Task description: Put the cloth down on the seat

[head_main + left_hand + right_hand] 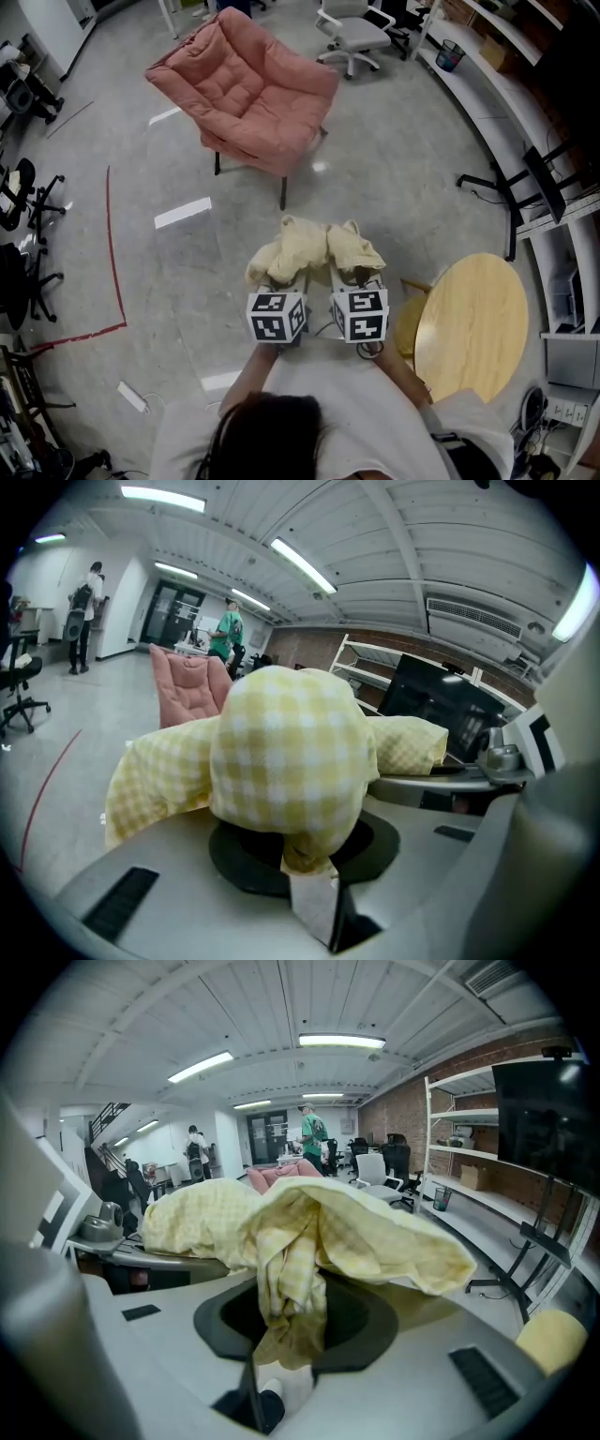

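A yellow checked cloth (314, 247) hangs bunched between my two grippers, above the grey floor. My left gripper (284, 274) is shut on the cloth's left part (291, 761), which bulges over its jaws and hides them. My right gripper (352, 270) is shut on the right part (300, 1241), with folds drooping between the jaws. The seat is a pink padded armchair (248, 89) on dark legs, standing well ahead of both grippers at the upper left of the head view. A bit of it shows behind the cloth in each gripper view: armchair (187, 691), armchair (277, 1177).
A round wooden table (473, 323) stands close at my right. A white office chair (352, 37) sits beyond the armchair, and shelving (511, 84) runs along the right wall. Red floor tape (112, 253) lies left. People (227, 635) stand far off.
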The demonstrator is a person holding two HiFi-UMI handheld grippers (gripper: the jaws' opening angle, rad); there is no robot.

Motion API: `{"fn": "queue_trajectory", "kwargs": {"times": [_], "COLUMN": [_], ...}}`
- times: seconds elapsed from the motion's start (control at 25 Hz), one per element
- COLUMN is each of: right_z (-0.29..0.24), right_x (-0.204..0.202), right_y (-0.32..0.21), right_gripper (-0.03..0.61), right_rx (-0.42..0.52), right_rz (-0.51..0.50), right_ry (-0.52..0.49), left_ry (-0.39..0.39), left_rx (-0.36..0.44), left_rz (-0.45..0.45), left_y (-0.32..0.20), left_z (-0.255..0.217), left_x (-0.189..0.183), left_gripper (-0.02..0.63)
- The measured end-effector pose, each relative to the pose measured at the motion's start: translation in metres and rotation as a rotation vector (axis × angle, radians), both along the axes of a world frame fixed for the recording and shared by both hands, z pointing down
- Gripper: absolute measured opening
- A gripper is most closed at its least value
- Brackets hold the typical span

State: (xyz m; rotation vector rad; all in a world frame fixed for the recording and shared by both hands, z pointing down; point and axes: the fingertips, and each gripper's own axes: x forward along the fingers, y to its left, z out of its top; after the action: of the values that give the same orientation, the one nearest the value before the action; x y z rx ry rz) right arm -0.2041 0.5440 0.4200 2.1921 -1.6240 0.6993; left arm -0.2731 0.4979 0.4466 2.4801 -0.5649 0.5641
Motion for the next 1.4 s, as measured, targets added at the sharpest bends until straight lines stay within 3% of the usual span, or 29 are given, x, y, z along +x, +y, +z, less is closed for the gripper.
{"fn": "queue_trajectory", "kwargs": {"times": [0.64, 1.4], "right_z": [0.01, 0.005], "right_x": [0.004, 0.01], "right_y": [-0.106, -0.111], "right_gripper": [0.13, 0.13], "right_rx": [-0.004, -0.004], "right_rz": [0.031, 0.058], "right_ry": [-0.003, -0.001], "left_ry": [0.001, 0.007], "left_rx": [0.002, 0.0], "left_rz": [0.037, 0.071], "left_y": [-0.109, -0.115], "left_z": [0.006, 0.006], "left_x": [0.005, 0.012], "left_gripper": [0.087, 0.088]}}
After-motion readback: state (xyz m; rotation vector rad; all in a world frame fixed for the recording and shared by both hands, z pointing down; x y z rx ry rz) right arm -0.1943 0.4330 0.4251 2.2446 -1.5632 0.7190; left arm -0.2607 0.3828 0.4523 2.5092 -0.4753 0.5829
